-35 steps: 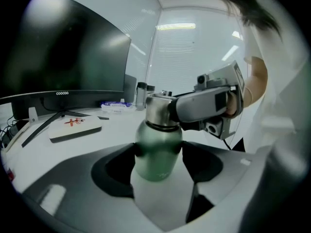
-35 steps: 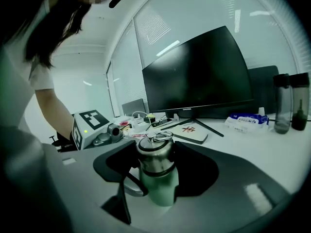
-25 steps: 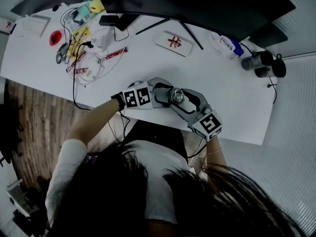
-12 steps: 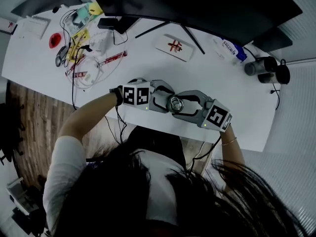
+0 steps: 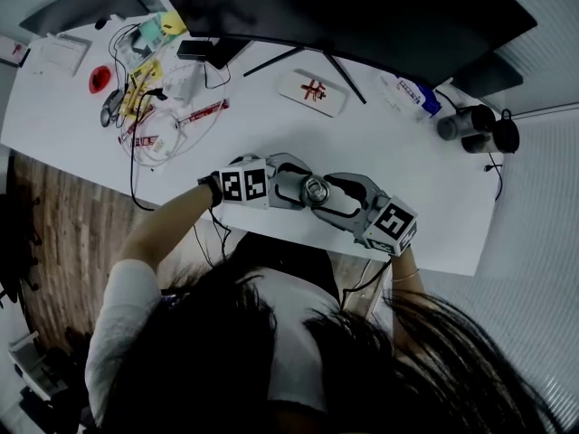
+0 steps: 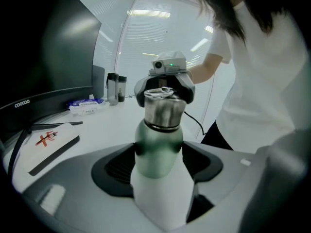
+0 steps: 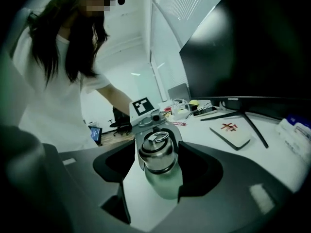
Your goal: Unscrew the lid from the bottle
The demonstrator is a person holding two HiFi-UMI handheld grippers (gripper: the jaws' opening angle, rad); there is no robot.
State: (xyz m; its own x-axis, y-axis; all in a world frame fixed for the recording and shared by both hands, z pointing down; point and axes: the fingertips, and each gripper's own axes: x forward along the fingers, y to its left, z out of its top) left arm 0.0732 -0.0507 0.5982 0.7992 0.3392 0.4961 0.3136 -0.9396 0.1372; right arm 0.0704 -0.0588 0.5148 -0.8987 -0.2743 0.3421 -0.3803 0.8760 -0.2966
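Note:
A green bottle (image 6: 158, 152) with a steel lid (image 6: 164, 108) stands near the front edge of the white table (image 5: 398, 152). My left gripper (image 6: 158, 157) is shut on the bottle's green body, its black pads (image 6: 119, 166) pressed to both sides. My right gripper (image 7: 158, 171) comes in from the opposite side and is shut on the lid (image 7: 155, 154). In the head view the lid (image 5: 314, 188) shows between the left gripper (image 5: 297, 186) and the right gripper (image 5: 331, 195), which meet head-on. The bottle's base is hidden.
A large dark monitor (image 5: 362, 16) on a splayed stand fills the back. A white case with red marks (image 5: 312, 91) lies before it. Cables and small items (image 5: 149, 107) clutter the left, two dark cups (image 5: 475, 127) stand at the right. The table edge runs just under the grippers.
My right gripper swung out to the right around the lid and has come partly back. The left gripper has kept its hold on the bottle and shifted only slightly.

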